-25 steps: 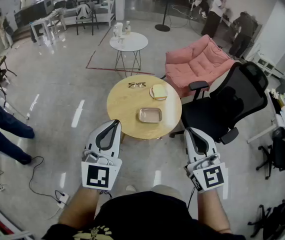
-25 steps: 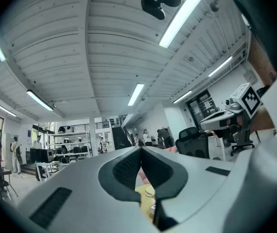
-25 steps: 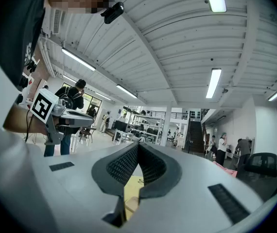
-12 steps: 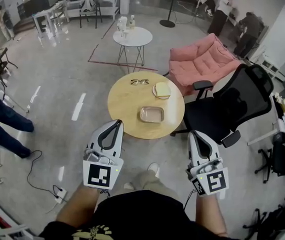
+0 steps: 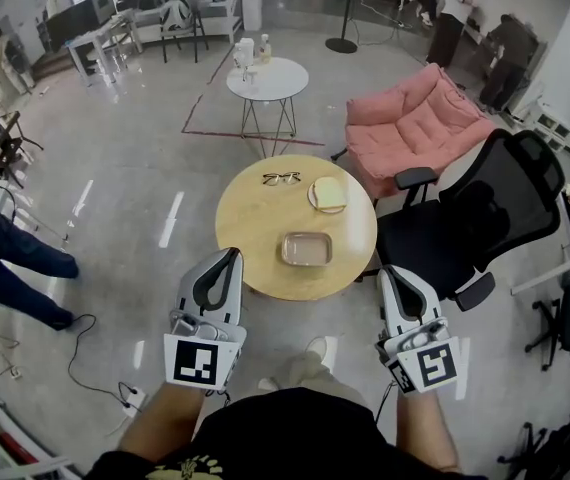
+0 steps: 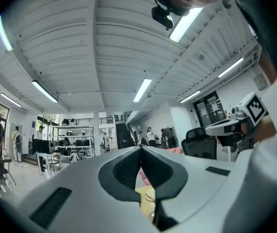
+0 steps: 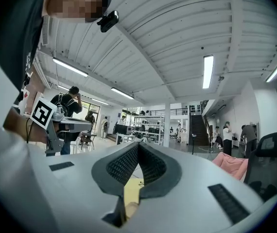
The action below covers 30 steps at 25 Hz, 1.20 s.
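The head view looks steeply down from above the person onto the round bench [image 5: 255, 230] and, close below it, the left gripper [image 5: 230, 255] and right gripper [image 5: 389, 272]. Each gripper view rides low and faces forward and upward along its own jaws toward the ceiling [image 6: 104, 47]. All three views share a sliver of the round bench.

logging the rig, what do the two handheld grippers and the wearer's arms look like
Both the left gripper and right gripper are pale grey plastic shells tapering to a point, with black ribbed pads. Each carries a white cube with black square markers. The person wears a black top; forearms bare.
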### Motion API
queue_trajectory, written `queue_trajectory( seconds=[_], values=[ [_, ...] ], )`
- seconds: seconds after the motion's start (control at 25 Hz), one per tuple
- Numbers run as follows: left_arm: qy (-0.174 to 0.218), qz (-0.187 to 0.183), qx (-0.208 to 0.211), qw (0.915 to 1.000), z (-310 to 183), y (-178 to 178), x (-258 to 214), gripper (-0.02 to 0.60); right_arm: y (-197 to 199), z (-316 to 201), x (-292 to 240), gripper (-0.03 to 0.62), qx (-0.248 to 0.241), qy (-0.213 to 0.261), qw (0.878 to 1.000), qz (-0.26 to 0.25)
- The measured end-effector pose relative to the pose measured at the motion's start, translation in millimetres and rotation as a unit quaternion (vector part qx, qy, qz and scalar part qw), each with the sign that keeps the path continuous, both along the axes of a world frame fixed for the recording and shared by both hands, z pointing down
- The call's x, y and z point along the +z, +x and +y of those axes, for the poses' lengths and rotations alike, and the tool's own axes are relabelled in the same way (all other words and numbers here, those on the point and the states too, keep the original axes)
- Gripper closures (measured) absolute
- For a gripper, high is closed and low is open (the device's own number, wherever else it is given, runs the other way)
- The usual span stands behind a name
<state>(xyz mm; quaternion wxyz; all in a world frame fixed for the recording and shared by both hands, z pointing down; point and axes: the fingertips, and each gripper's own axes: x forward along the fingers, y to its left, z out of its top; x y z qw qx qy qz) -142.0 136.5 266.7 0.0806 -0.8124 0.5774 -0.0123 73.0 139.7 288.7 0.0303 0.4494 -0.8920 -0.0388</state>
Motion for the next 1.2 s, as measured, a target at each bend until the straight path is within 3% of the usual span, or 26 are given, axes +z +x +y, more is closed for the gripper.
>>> queue_trajectory(
  seconds=[0.32, 0.76, 1.2],
  values=[
    [-0.022, -0.034, 0.006, 0.9992, -57, 19, 15, 0.565, 5, -60, 10, 0.58, -0.015, -0.016, 1.0, -0.001],
    [-0.026, -0.038, 0.003, 0.9989, -115, 40, 7, 0.565, 12, -117, -4, 0.58, -0.04, -0.013, 0.999, 0.002],
    [-0.022, -0.027, -0.009, 0.9994, -171, 80, 6, 0.565, 52, -175, -9, 0.58, -0.052, 0.004, 0.999, 0.001]
  ],
)
